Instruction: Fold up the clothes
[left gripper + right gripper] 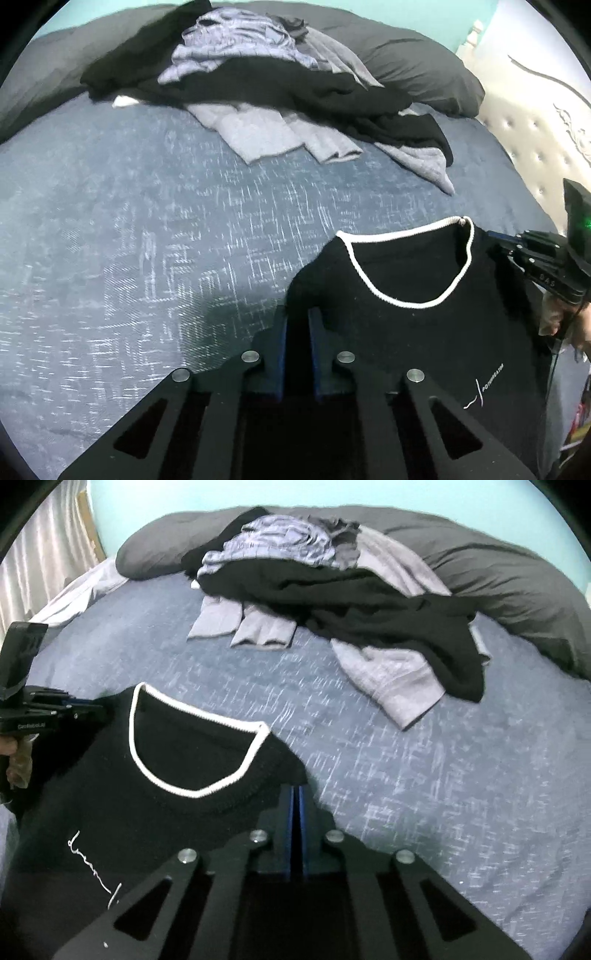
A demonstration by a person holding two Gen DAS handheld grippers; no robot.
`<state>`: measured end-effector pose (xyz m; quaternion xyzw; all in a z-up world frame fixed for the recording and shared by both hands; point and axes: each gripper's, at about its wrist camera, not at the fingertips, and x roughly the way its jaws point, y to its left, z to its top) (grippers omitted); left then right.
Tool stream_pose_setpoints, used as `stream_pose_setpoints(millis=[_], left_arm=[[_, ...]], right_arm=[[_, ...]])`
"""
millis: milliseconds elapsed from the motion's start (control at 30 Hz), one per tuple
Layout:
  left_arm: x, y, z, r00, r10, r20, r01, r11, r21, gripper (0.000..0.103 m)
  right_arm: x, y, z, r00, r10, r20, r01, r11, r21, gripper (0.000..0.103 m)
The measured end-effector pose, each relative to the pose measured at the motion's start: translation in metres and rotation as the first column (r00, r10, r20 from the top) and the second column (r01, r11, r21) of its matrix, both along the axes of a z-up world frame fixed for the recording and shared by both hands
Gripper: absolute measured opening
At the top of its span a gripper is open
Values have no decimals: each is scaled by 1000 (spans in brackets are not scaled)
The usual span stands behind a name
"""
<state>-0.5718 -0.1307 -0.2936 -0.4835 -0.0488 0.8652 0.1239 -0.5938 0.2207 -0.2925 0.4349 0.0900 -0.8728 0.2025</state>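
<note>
Sweater (pixel 424 332): above bed (pixel 147 240), near side of clothes pile (pixel 288 88), held spread by shoulders for folding.
Left gripper (pixel 295 325): fingers pinching one shoulder.
Right gripper (pixel 295 805): fingers pressed together on the other shoulder.

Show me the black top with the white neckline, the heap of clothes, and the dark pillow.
black top (pixel 110 812), right wrist view, on its chest.
heap of clothes (pixel 266 85), left wrist view, on black cloth.
dark pillow (pixel 417 62), left wrist view, on its middle.
</note>
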Motion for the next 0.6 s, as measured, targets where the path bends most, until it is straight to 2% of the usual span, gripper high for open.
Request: stream_pose_setpoints(millis=[167, 400, 600], left_arm=[[-5, 2, 21, 999, 26, -39, -28, 999, -47, 9], [-26, 5, 45, 997, 44, -61, -48, 996, -71, 9], [-46, 7, 39, 997, 65, -36, -68, 995, -75, 9]], right_arm=[[2, 3, 16, 998, -27, -61, 27, 1000, 3, 2], [-8, 7, 41, 986, -98, -134, 99, 995, 4, 2], [-25, 9, 47, 978, -135, -158, 138, 990, 11, 2]])
